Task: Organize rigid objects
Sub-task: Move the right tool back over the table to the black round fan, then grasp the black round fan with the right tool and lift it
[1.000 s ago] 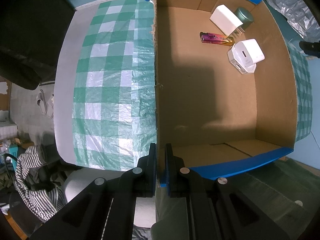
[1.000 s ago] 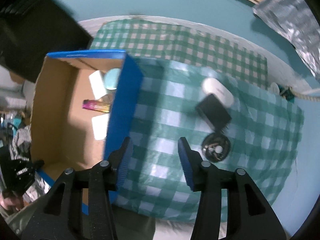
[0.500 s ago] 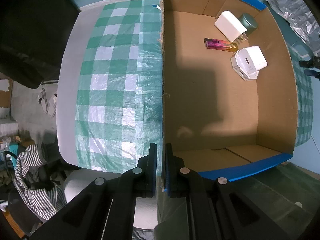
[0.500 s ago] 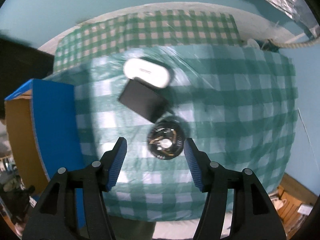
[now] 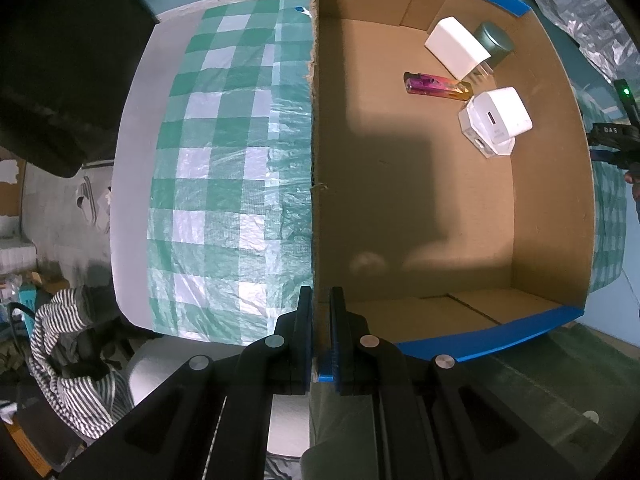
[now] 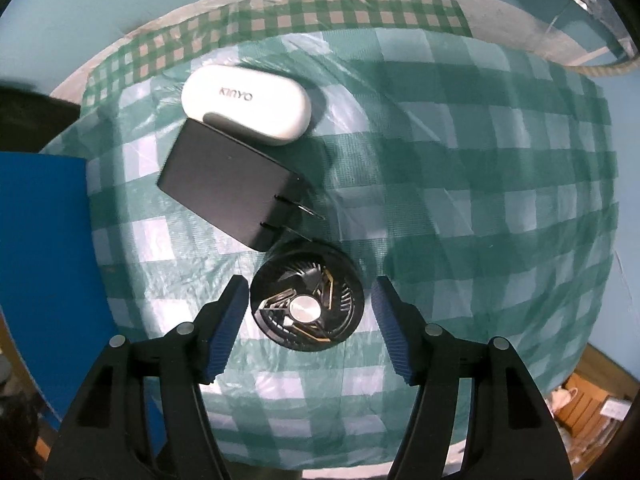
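Note:
My left gripper is shut on the near corner of the left wall of a cardboard box with blue outer sides. Inside lie two white chargers, a pink-yellow lighter and a grey-green round tin. My right gripper is open, its fingers either side of a black round fan on the checked cloth. A black plug adapter and a white KINYO case lie just beyond the fan.
The blue box wall stands at the left of the right wrist view. The green checked tablecloth covers a round table. A dark chair and striped clothing are beside the table.
My right gripper has swung right from the box and come down over the black fan, which now sits between its open fingers. The left gripper keeps its hold on the box wall.

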Tool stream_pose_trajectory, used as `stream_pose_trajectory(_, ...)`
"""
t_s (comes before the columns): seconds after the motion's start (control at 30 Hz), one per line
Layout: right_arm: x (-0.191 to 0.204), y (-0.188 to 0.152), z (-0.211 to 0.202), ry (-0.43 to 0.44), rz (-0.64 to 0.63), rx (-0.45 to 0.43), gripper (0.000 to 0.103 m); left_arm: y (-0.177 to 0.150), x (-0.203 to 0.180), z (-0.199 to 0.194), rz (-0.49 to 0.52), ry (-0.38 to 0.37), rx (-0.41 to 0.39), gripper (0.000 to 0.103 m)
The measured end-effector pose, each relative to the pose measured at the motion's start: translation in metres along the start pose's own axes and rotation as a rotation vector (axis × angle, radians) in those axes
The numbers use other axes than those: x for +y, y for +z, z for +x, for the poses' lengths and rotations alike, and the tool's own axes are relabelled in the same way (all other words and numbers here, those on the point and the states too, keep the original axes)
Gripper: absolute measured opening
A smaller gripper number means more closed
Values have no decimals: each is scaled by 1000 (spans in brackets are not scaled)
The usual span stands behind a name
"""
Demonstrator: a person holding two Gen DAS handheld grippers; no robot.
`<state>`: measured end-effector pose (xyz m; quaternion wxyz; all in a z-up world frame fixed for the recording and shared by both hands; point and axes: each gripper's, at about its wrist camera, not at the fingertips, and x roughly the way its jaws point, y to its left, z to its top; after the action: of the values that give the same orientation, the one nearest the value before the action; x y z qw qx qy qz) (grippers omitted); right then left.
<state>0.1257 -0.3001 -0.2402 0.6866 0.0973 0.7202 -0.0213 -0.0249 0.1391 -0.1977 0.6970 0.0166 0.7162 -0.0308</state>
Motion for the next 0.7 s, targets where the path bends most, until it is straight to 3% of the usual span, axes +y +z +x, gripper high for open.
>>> stream_pose_trajectory(0.3,10,0,12,-49,-23,5,63,1,0,0,3,1,-3,7)
stream_pose_trajectory(0.7,15,-17,2,-25,-66,-11,62,-3,2,1,-5,-5,-3,7)
